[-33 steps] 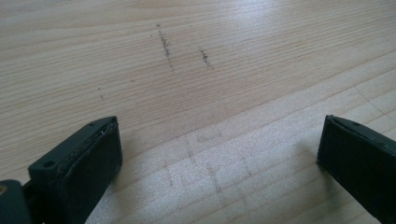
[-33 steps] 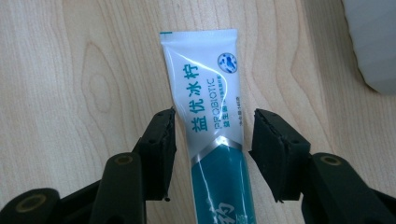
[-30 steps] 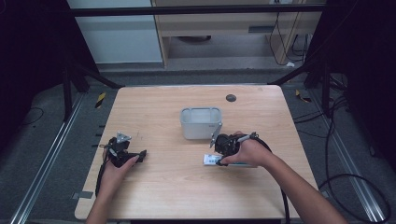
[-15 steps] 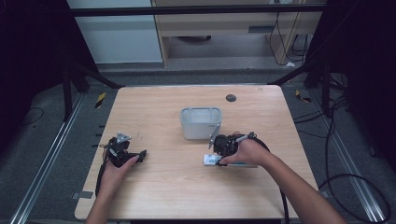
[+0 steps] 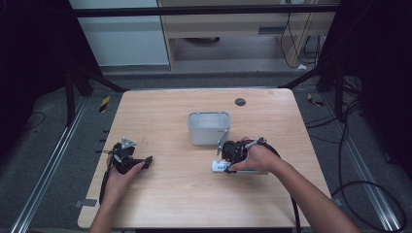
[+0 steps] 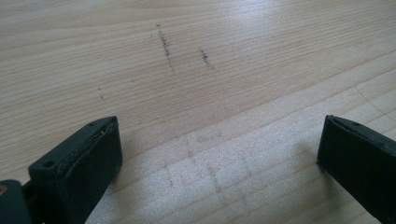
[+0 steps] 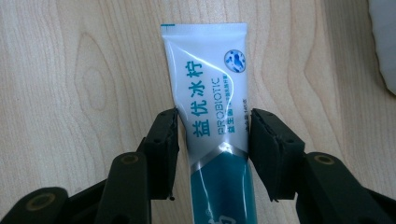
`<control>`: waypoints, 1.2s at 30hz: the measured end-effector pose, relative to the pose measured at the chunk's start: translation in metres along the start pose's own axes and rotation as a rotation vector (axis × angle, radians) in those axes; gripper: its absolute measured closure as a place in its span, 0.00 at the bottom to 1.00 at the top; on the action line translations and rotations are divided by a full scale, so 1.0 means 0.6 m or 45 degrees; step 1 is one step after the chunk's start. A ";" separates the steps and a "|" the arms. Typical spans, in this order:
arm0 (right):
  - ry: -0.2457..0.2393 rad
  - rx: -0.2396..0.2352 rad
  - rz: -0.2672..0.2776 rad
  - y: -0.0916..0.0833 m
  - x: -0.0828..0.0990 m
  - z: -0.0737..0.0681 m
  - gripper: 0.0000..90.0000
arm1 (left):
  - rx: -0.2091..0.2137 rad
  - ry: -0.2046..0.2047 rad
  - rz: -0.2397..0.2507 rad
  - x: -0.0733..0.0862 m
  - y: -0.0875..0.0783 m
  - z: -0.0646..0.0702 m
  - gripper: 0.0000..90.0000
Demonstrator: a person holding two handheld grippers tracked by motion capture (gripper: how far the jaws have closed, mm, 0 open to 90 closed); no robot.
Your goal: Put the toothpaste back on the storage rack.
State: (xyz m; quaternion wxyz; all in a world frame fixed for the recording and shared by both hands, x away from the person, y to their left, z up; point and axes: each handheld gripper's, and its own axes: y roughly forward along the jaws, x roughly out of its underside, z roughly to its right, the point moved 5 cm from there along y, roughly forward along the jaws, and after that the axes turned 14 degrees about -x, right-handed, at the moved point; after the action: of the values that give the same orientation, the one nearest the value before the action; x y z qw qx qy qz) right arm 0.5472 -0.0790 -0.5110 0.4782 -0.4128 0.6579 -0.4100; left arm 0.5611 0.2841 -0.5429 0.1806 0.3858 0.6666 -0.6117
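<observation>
Left gripper point(image 5: 145, 161) resting on the table point(image 5: 160, 116) at its left side, jaws standing wide over bare wood, right gripper point(image 7: 214, 128) just closing onto the tube point(image 7: 210, 88) lying flat between its pads, below the bin point(image 5: 209, 127).

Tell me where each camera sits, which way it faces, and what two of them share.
High view: above the table, looking forward and down; both forearms, left gripper and right gripper show.
Left gripper view: on the left gripper, facing bare wood between wide-open fingers.
Right gripper view: on the right gripper, looking down at the toothpaste tube, fingers pressed to its sides.
Shared: high and right gripper views both show the tube.
</observation>
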 end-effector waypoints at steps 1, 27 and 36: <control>-0.001 0.000 -0.002 0.001 0.000 0.000 0.59 | 0.000 0.000 0.000 0.000 0.000 0.000 0.00; -0.025 0.002 -0.035 0.006 0.006 0.001 0.65 | -0.001 0.000 0.000 0.000 0.000 0.000 0.00; -0.035 0.011 -0.029 0.004 0.006 0.001 0.70 | -0.001 0.001 0.000 0.000 0.000 0.000 0.00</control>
State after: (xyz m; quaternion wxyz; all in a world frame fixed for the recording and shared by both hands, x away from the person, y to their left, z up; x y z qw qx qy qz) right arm 0.5464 -0.0819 -0.5144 0.4844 -0.4236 0.6447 -0.4126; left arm 0.5611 0.2842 -0.5429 0.1805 0.3858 0.6669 -0.6114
